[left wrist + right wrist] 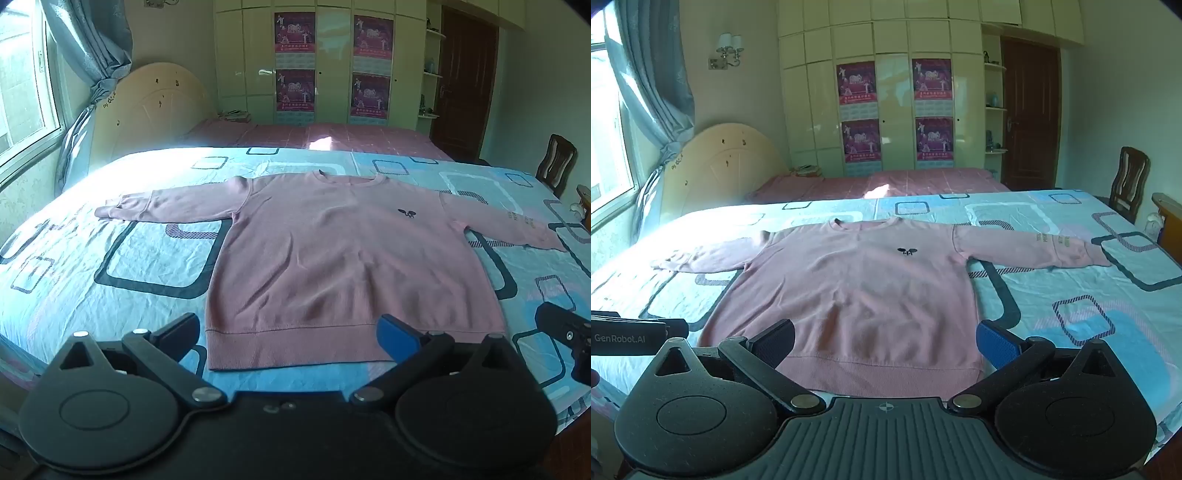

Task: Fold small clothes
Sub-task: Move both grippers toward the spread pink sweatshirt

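A pink long-sleeved sweatshirt [332,258] lies flat on the bed, front up, both sleeves spread out, hem toward me. It has a small dark logo [406,212] on the chest. It also shows in the right wrist view [857,295]. My left gripper [288,332] is open and empty, just above the hem. My right gripper [884,343] is open and empty, also by the hem, and its body shows at the right edge of the left wrist view [569,339]. The left gripper's body shows at the left edge of the right wrist view [631,338].
The bed [110,258] has a light blue sheet with dark rounded squares. A second bed with a pink cover [332,136] stands behind it. A wardrobe with posters [332,66], a brown door [465,81], a chair [556,166] and a window with curtains [22,92] surround them.
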`<control>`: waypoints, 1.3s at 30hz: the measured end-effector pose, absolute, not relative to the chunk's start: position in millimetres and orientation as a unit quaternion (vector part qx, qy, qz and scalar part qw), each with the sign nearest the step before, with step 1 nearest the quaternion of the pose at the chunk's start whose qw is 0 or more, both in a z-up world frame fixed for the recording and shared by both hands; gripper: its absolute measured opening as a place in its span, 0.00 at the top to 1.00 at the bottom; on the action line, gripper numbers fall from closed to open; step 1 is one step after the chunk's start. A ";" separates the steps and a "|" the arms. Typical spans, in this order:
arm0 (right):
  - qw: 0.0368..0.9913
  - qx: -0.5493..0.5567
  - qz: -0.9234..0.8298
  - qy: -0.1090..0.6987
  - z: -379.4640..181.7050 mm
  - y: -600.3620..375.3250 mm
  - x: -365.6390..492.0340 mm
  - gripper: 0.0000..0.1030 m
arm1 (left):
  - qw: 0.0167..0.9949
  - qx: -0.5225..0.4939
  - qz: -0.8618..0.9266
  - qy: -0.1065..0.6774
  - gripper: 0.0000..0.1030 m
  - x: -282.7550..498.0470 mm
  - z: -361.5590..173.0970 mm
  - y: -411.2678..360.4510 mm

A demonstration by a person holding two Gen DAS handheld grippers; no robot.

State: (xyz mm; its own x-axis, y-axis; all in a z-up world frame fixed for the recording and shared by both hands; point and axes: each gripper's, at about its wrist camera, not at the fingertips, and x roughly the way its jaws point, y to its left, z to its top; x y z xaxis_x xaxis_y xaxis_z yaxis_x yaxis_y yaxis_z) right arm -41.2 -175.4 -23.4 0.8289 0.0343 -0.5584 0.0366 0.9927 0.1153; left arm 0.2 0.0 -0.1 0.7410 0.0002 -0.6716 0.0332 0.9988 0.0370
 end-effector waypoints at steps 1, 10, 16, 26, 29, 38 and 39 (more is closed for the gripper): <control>0.954 0.061 -0.001 0.293 -23.5 -175.8 -40.7 0.00 | 0.933 0.023 -0.009 0.360 0.00 -0.1 -0.2 0.1; 0.954 0.062 -0.001 0.293 -24.2 -175.6 -39.4 0.00 | 0.933 0.022 -0.005 0.360 0.00 -4.5 0.8 -3.0; 0.954 0.061 -0.002 0.294 -25.2 -175.4 -37.4 0.00 | 0.932 0.023 -0.006 0.361 0.00 4.5 -3.2 1.6; 0.953 0.060 -0.007 0.298 -29.9 -176.9 -28.6 0.00 | 0.932 0.021 -0.006 0.363 0.00 9.6 -5.2 -0.1; 0.952 0.059 -0.008 0.300 -31.6 -176.8 -25.8 0.00 | 0.931 0.023 -0.004 0.363 0.00 12.0 -5.6 0.5; 0.951 0.060 -0.015 0.303 -36.9 -180.6 -14.1 0.00 | 0.926 0.023 -0.005 0.377 0.00 29.2 -9.3 1.1; 0.951 0.060 -0.016 0.303 -37.6 -181.2 -12.2 0.00 | 0.924 0.024 -0.005 0.380 0.00 31.3 -10.0 1.6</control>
State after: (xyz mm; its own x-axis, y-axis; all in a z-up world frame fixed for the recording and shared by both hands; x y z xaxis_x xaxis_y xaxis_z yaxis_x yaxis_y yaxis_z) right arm -12.1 -181.2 -37.6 0.8153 0.0054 -0.5790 0.0674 0.9923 0.1043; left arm 31.3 1.6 -10.0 0.7105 0.0091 -0.7037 0.0268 0.9988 0.0400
